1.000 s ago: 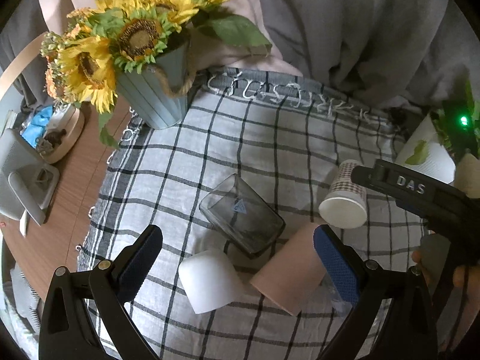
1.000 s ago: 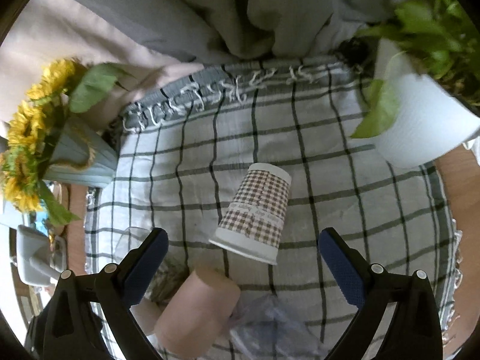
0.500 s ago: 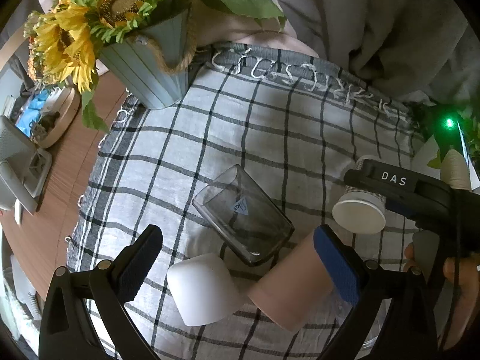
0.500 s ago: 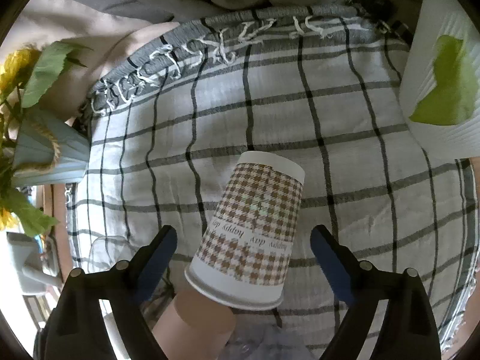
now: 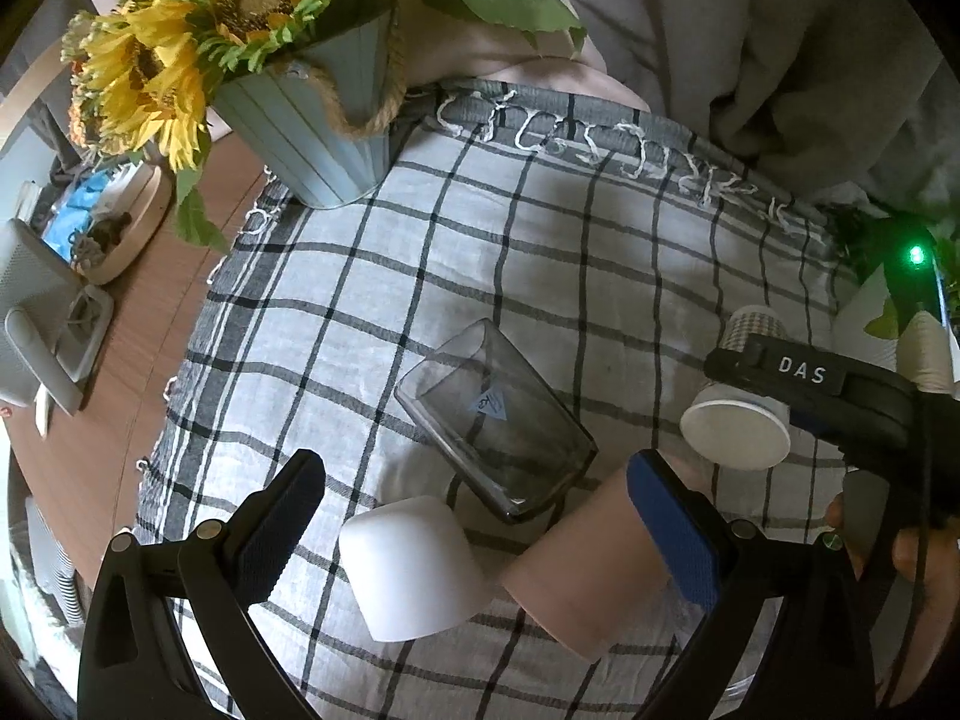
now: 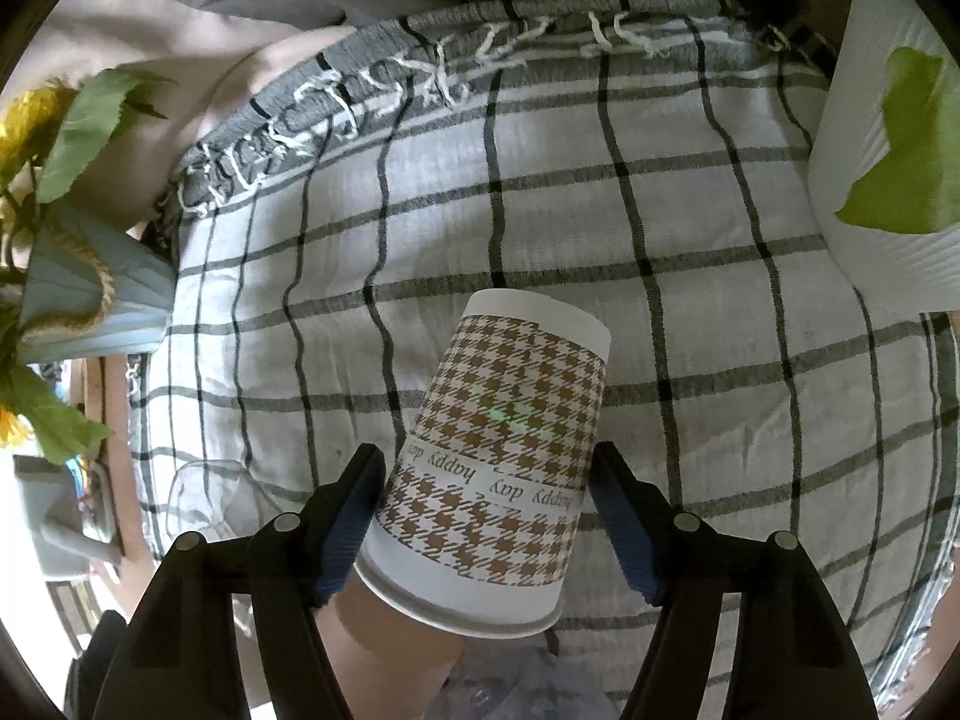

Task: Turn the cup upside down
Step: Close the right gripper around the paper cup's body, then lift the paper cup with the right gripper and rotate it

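A brown houndstooth paper cup [image 6: 498, 450] lies on its side on the checked cloth, rim toward me. My right gripper [image 6: 486, 516] straddles its lower half, jaws narrowed to the cup's sides; contact is unclear. The cup also shows in the left wrist view [image 5: 741, 414], partly behind the right gripper's black body. My left gripper [image 5: 474, 534] is open and empty above a white cup [image 5: 414, 567], a pink cup [image 5: 594, 564] and a smoked glass tumbler [image 5: 495, 426], all lying on their sides.
A sunflower bucket [image 5: 318, 126] stands at the cloth's far left corner. A white plant pot [image 6: 888, 180] stands at the right. Crumpled clear plastic [image 6: 516, 684] lies near the pink cup. A round wooden tray [image 5: 114, 228] sits on the wood table at left.
My right gripper has moved forward onto the houndstooth cup and its jaws have narrowed around it. My left gripper has shifted slightly and stays open.
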`<state>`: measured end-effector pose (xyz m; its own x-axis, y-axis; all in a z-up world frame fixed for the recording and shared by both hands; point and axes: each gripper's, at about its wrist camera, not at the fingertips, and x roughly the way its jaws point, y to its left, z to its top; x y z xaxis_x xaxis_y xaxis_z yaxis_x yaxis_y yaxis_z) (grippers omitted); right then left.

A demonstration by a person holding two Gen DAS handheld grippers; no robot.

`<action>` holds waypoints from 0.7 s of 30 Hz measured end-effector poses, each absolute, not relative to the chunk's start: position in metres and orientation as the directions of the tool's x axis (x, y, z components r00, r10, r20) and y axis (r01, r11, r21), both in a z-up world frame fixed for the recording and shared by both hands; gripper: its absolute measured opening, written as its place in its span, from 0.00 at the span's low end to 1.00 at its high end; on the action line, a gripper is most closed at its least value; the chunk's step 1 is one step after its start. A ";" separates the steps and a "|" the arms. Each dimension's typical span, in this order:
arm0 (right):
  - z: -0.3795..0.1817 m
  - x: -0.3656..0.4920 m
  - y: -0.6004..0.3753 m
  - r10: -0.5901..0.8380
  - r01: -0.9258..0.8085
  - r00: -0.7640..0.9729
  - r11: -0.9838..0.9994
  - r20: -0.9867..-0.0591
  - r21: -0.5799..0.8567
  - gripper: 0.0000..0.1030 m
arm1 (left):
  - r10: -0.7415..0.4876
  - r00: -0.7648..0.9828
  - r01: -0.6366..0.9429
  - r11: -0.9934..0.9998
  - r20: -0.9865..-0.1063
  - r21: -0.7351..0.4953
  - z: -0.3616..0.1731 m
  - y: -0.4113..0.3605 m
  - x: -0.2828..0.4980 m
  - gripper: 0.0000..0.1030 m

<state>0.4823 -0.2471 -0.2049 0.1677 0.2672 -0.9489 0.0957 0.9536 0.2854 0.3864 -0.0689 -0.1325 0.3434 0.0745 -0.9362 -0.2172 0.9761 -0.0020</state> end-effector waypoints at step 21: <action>-0.124 0.395 -0.240 0.217 0.067 0.321 0.966 -0.922 0.250 0.67 | 0.050 0.392 -0.209 0.977 -0.919 -0.036 -0.107 -0.032 0.330 1.00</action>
